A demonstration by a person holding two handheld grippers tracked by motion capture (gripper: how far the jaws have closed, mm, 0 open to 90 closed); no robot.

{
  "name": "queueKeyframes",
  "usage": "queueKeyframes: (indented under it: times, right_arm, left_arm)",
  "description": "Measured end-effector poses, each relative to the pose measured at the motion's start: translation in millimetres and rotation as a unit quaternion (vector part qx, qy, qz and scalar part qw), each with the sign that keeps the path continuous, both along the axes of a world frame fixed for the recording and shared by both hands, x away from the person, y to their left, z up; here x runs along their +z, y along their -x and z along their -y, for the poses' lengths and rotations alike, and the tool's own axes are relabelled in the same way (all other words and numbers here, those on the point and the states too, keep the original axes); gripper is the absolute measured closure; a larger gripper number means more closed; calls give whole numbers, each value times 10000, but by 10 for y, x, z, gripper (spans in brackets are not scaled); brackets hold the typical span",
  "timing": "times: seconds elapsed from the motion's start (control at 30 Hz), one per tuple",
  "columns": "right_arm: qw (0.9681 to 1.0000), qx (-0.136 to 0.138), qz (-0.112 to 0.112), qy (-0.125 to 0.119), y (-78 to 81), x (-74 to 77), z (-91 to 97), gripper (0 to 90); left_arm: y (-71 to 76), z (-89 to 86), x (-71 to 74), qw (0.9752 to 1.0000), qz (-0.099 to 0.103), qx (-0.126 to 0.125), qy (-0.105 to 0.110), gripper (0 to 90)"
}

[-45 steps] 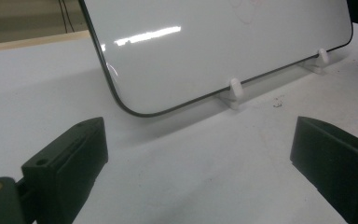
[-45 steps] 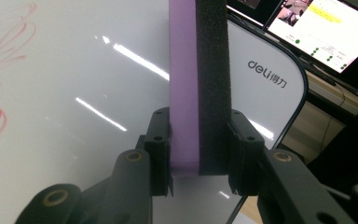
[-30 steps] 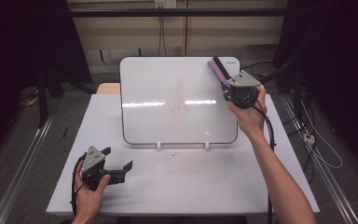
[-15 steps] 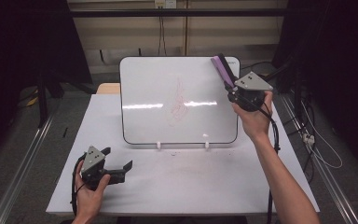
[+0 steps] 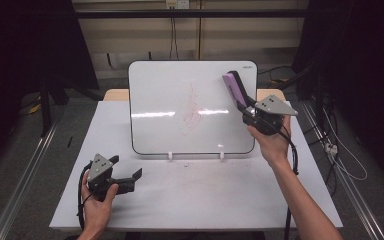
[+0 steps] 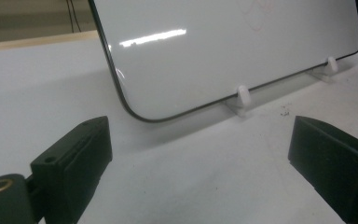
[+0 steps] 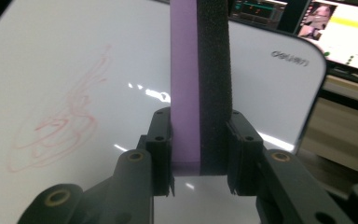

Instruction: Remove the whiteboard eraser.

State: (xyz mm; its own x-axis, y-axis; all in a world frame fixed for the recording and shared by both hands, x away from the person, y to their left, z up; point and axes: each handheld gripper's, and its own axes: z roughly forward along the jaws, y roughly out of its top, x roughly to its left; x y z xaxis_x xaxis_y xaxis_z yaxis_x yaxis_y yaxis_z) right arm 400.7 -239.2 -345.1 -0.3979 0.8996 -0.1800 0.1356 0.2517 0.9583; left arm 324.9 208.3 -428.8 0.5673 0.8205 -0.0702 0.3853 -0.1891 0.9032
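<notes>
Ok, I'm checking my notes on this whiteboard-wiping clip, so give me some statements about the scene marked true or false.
1. The right gripper is shut on the purple eraser. True.
2. The left gripper holds a marker. False: its jaws stand open with nothing between them.
3. Red scribbles remain on the whiteboard. True.
4. The whiteboard lies flat on the table. False: it stands propped on two white clips.

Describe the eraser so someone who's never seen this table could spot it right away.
A whiteboard stands propped on the white table. At its right edge, the right gripper clamps the eraser: a slim block, purple one side, black felt the other.
</notes>
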Motion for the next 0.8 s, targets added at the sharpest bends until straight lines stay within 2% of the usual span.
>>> queueKeyframes:
  times: [0.1, 0.2, 0.23, 0.33, 0.4, 0.53, 0.57, 0.6, 0.63, 0.67, 0.73, 0.8]
  right_arm:
    - [9999, 96, -34, -129, 67, -79, -47, 667]
    - [9995, 200, -82, -241, 130, -156, -92, 667]
    - [9988, 283, -102, -382, 166, -188, -109, 667]
    - [9982, 339, -111, -484, 201, -216, -132, 666]
    - [9967, 440, -218, -652, 250, -263, -172, 665]
    - [9952, 536, -271, -773, 303, -314, -221, 665]
    - [9938, 621, -344, -851, 329, -358, -264, 665]
    - [9938, 621, -344, -851, 329, -358, -264, 665]
    - [9917, 697, -485, -962, 345, -402, -311, 665]
    - [9910, 727, -493, -1012, 352, -419, -336, 664]
    - [9904, 760, -500, -1037, 360, -435, -358, 664]
    - [9887, 859, -523, -1108, 381, -462, -404, 664]
  left_arm:
    - [-13, 38, 34, 9999, 111, -26, 46, 67]
    - [-40, 95, 59, 9999, 119, -24, 43, 67]
    - [-49, 142, 85, 9998, 149, -84, 109, 67]
    - [-50, 191, 117, 9996, 213, -151, 128, 66]
    - [-53, 239, 140, 9989, 294, -256, 245, 50]
    - [-92, 360, 177, 9973, 359, -394, 501, 41]
    - [-122, 421, 187, 9959, 380, -448, 686, 41]
    - [-122, 421, 187, 9959, 380, -448, 686, 42]
    - [-139, 454, 191, 9956, 374, -455, 732, 46]
    - [-157, 484, 196, 9952, 375, -489, 762, 49]
    - [-188, 540, 200, 9930, 353, -599, 956, 56]
    - [-203, 601, 203, 9918, 414, -592, 1053, 61]
